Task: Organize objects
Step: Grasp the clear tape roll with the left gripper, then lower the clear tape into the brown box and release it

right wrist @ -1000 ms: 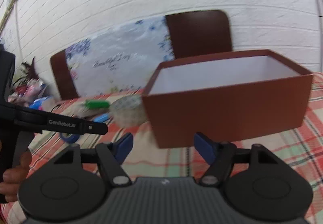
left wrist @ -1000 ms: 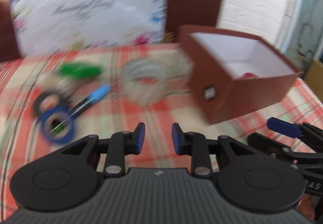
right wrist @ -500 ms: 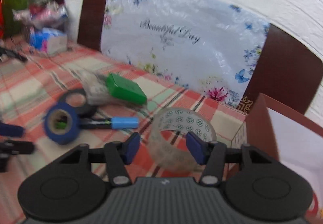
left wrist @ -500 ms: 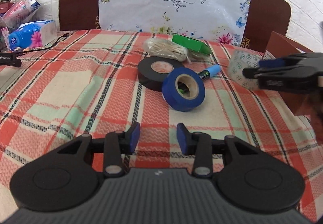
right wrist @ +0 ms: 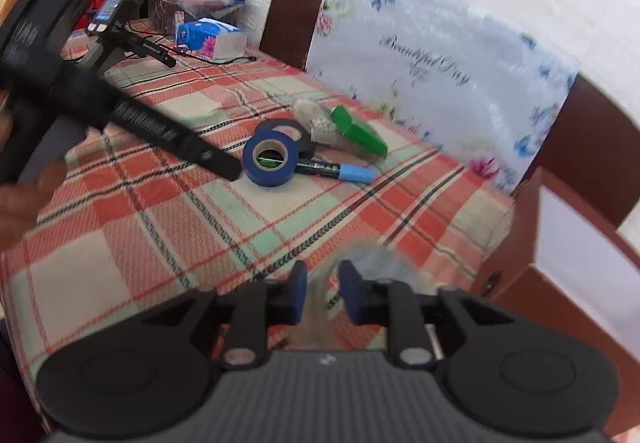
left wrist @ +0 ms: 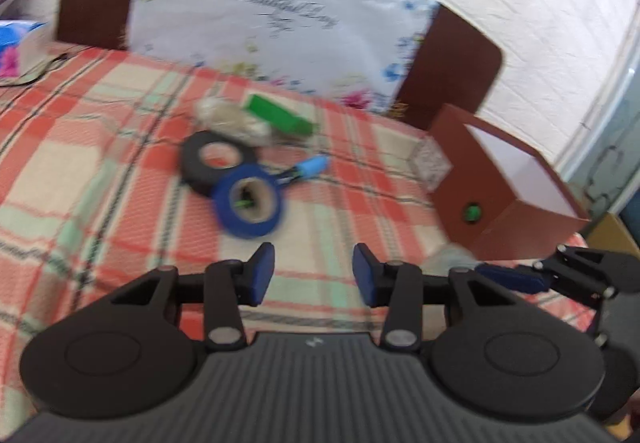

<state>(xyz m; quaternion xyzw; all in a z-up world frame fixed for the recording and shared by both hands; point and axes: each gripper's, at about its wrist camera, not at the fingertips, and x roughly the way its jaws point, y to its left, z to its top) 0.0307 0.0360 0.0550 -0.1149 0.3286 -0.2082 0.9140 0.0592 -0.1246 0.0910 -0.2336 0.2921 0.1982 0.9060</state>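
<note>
A bench covered in a red, cream and green plaid cloth holds a small cluster of things near its middle. Counted, they are two rolls of tape lying there – one black tape roll flat on the cloth and one blue tape roll leaning against it – one marker with a light blue cap touching the blue roll, one green box, and one clear bag of small pale items just beside the box.

A third roll, the clear tape roll, is off to the right of that cluster, close beside the brown box. The right gripper has its jaws pinched on the near wall of this clear roll, one finger outside and one inside the ring. The single brown box stands open-topped with a white interior at the bench's right end.

The left gripper hovers above the cloth with jaws spread, holding nothing, the blue roll just ahead of it.

Behind the bench stand two brown chair backs, one of them draped with a flowered plastic sheet.
</note>
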